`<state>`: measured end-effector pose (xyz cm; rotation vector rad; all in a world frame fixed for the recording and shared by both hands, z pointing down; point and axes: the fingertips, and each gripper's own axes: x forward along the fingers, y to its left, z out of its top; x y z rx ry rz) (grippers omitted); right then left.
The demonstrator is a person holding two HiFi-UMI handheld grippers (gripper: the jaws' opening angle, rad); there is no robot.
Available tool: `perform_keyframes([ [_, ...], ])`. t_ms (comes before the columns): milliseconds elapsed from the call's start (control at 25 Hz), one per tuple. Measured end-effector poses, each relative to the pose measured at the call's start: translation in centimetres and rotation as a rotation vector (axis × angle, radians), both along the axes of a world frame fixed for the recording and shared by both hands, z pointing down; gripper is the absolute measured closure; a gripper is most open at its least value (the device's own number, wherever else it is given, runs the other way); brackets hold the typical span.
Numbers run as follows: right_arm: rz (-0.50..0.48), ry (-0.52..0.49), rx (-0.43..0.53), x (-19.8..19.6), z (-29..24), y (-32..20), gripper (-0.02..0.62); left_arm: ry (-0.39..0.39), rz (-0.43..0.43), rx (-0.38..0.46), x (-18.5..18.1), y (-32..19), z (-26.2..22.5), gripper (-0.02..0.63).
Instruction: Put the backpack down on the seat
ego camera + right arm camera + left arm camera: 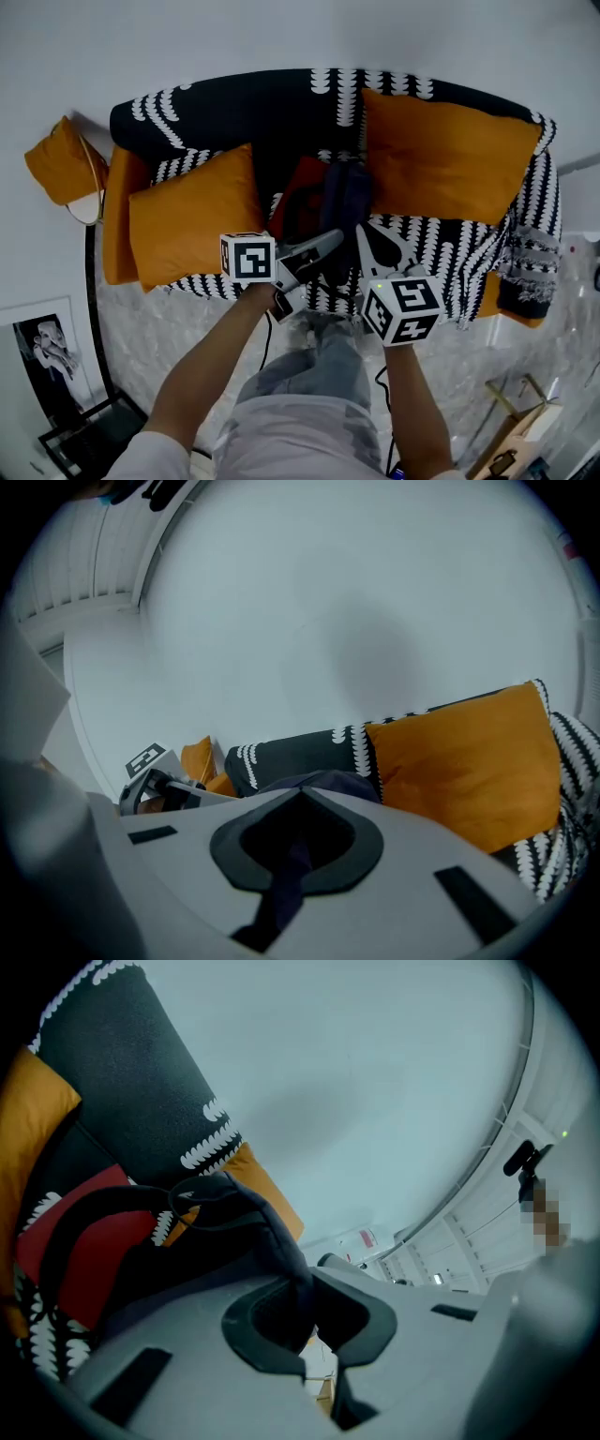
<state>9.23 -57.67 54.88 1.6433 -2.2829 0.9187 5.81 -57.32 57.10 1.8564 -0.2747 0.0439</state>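
A backpack [323, 202], red with dark navy panels, stands on the middle of the black-and-white patterned sofa seat [450, 248], between two orange cushions. My left gripper [330, 242] reaches to its front from the left, and my right gripper [364, 234] comes in from the right. In the left gripper view the left gripper [314, 1321] is shut on a dark padded strap [272, 1232], with the red panel [94, 1241] behind it. In the right gripper view the right gripper [295, 850] is shut on a navy strap [292, 864].
Orange cushions lie at the left [192, 211] and right [445, 155] of the backpack. Another orange cushion [61, 159] sits beyond the sofa's left arm. A grey throw [530, 248] hangs over the right arm. A black frame [89, 431] and a wooden piece [516, 441] stand on the marble floor.
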Motion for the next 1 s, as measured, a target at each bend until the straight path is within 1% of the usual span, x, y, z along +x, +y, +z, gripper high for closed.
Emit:
perform_keyframes([
  [320, -0.038, -0.043, -0.012, -2.2, 1.1, -0.8, 0.595, -0.048, -0.039, 0.002, -2.7, -0.9, 1.1, 0.591],
  [640, -0.012, -0.031, -0.020, -5.4, 1.7, -1.9, 0.594, -0.026, -0.067, -0.025, -6.0, -2.1, 2.0, 0.591],
  [840, 0.024, -0.022, -0.035, -8.5, 2.2, -2.5, 0.595, -0.020, -0.046, -0.037, -9.5, -3.1, 3.0, 0.591],
  [1000, 0.042, -0.017, -0.036, -10.3, 3.2, -3.4, 0.595, -0.010, -0.020, -0.042, -11.2, -3.9, 4.0, 0.591],
])
